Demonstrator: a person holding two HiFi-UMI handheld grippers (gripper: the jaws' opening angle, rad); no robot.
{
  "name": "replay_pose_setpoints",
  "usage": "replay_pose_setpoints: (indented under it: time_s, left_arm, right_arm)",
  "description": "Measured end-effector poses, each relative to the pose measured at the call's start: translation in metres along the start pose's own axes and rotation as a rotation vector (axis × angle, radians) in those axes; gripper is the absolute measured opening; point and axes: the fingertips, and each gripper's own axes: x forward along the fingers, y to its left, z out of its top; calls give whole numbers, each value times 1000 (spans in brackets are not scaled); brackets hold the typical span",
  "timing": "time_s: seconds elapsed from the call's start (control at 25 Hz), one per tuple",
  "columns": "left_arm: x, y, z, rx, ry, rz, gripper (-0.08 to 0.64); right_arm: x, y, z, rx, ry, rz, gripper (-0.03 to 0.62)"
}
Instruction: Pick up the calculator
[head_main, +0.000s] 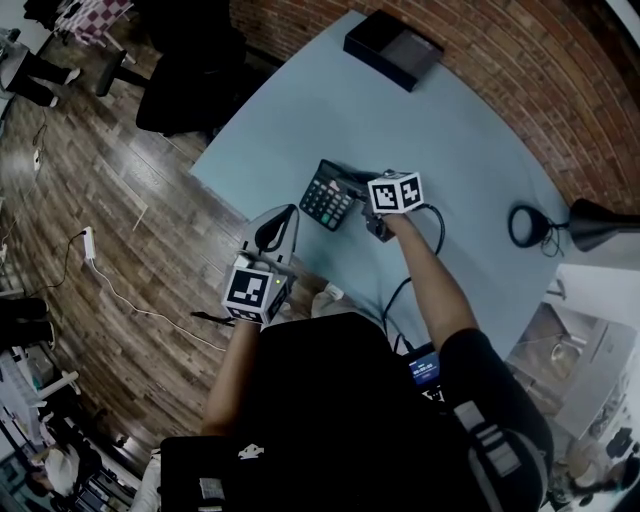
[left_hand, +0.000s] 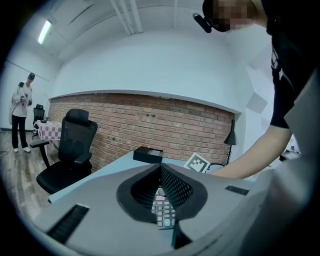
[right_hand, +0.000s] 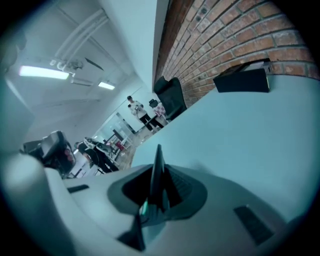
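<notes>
Head view: the calculator is shown over the near-left part of the table, taken at its rt edge by the rt claw, which is brought in from lower rt w/ the forearm stretched out. Rt gripper view: the jaws are pinched on the slab, which is seen edge-on, long axis along the jaws. The lt claw is held just off the table edge, near the calculator's near corner, tips together, nothing gripped. The lift is judged rt-hand work; w/ so narrow a pinch, tipping is to be expected.
</notes>
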Motion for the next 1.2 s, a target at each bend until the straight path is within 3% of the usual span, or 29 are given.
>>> replay_pose_setpoints:
  time_s: [0.28,0.64,1.2]
  left_arm:
    - [-3,9,2,6,-7,-16,9]
    - [-6,22,11,5,-35,-68,9]
    - [-23,46,34,20,-86,-166,9]
  right_arm:
    - [-12,21,26,-14,-117,-1,67]
    - [-33,59,63,-107,-187,-35,67]
    - [-74,144,109,-210,-392,-141,67]
